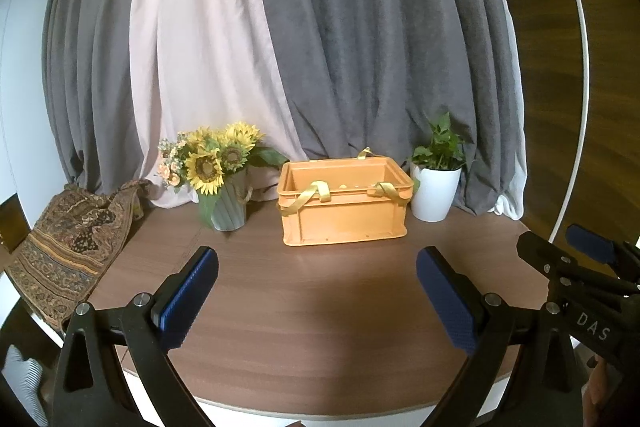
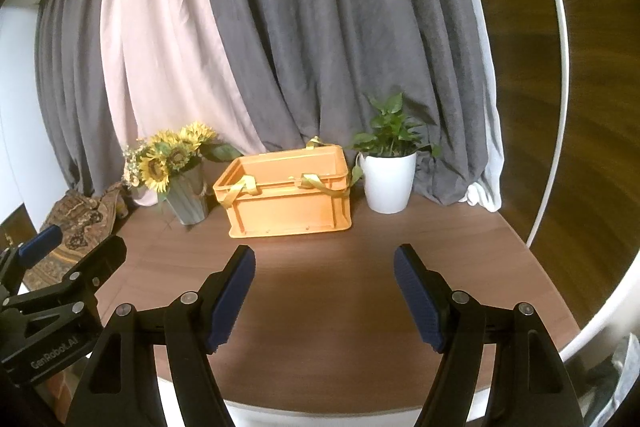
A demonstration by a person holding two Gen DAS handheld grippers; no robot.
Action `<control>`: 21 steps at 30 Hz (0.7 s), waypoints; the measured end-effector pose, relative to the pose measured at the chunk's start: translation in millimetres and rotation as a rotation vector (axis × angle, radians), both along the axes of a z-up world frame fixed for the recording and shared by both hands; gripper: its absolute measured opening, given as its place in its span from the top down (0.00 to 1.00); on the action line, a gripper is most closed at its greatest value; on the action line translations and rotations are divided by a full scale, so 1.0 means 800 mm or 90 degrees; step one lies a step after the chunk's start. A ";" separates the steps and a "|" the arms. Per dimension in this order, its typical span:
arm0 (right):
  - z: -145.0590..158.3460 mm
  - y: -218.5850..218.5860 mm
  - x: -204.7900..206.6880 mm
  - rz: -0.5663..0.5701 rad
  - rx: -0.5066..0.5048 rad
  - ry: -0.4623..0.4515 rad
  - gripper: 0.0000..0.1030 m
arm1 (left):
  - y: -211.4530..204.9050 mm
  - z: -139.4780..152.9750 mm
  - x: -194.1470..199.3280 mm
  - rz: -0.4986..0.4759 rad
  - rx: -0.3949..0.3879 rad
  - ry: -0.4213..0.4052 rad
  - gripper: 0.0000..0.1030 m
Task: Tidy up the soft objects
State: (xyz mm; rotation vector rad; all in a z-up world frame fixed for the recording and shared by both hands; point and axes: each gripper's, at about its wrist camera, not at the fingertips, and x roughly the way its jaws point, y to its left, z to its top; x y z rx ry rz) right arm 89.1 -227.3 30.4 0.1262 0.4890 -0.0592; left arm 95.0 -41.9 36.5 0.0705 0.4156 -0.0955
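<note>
An orange plastic crate [image 1: 345,209] [image 2: 286,201] stands at the back of the round wooden table [image 1: 304,307] [image 2: 328,307], with yellow fabric straps [image 1: 306,197] [image 2: 240,189] hanging over its front rim. A patterned brown cloth [image 1: 64,247] [image 2: 78,217] lies bunched at the table's left edge. My left gripper [image 1: 318,293] is open over the near part of the table, nothing between its blue pads. My right gripper [image 2: 324,293] is open too and empty. Each gripper shows at the side of the other's view, the right gripper [image 1: 560,251] and the left gripper [image 2: 76,239].
A grey vase of sunflowers [image 1: 218,175] [image 2: 176,171] stands left of the crate, a white pot with a green plant [image 1: 436,183] [image 2: 390,171] to its right. Grey and pink curtains [image 1: 320,47] hang behind. A white hoop [image 2: 560,107] curves along the right.
</note>
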 end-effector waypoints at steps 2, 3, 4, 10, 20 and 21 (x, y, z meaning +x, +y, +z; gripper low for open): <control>0.000 0.000 -0.006 -0.003 0.001 -0.001 0.29 | 0.000 0.000 -0.006 -0.001 -0.001 0.000 0.01; 0.000 -0.001 -0.009 -0.004 0.001 -0.001 0.29 | 0.000 0.000 -0.007 -0.001 -0.001 0.000 0.00; 0.001 -0.001 -0.010 -0.005 0.001 0.000 0.29 | 0.000 -0.001 -0.009 -0.002 0.000 0.001 0.00; 0.000 -0.002 -0.017 -0.003 0.003 -0.001 0.29 | -0.001 -0.001 -0.016 -0.001 0.002 -0.001 0.00; 0.006 0.000 -0.029 0.003 0.001 -0.006 0.29 | 0.001 0.002 -0.032 0.003 0.002 -0.014 0.00; 0.006 0.000 -0.030 0.003 0.001 -0.007 0.29 | 0.001 0.002 -0.034 0.002 0.002 -0.015 0.00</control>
